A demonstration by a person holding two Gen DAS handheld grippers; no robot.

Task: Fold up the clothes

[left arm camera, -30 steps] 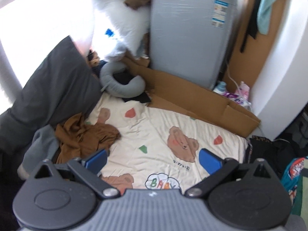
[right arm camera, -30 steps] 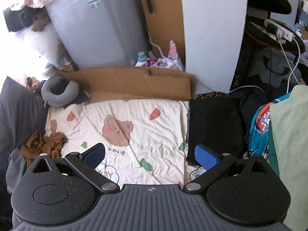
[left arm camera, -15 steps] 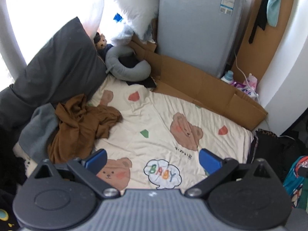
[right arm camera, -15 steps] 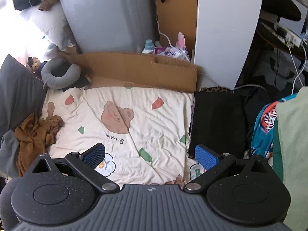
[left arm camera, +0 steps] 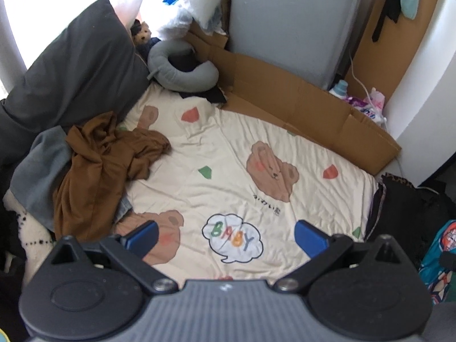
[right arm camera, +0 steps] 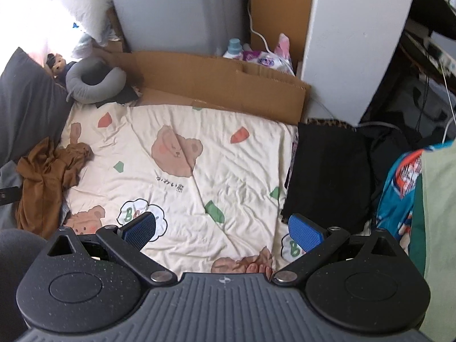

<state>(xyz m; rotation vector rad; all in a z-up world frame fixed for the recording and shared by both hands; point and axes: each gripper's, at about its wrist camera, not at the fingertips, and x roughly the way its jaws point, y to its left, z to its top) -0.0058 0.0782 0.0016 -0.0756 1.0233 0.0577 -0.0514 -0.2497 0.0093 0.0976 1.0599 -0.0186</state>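
Observation:
A crumpled brown garment (left arm camera: 102, 165) (right arm camera: 47, 176) lies in a heap at the left side of a cream bear-print blanket (left arm camera: 242, 176) (right arm camera: 199, 171). A grey garment (left arm camera: 42, 168) sits under its left edge. A folded black garment (right arm camera: 327, 176) (left arm camera: 399, 205) rests off the blanket's right side. My left gripper (left arm camera: 225, 238) hovers open above the blanket's near part, with the brown heap ahead to its left. Further right, my right gripper (right arm camera: 222, 232) also hovers open with nothing between its fingers, the black garment just ahead to the right.
Dark grey pillows (left arm camera: 74, 71) line the left side. A grey neck pillow (left arm camera: 182, 68) and a small teddy (left arm camera: 142, 32) sit at the far corner. Cardboard (left arm camera: 299, 105) and a grey appliance (left arm camera: 290, 20) stand behind. A colourful bag (right arm camera: 404, 188) and light green cloth (right arm camera: 439, 228) are at right. Toes (right arm camera: 259, 269) show near the blanket's front edge.
Both grippers have tilted downward toward the blanket, bringing more of the brown heap and the near blanket into view. Both stay open and empty.

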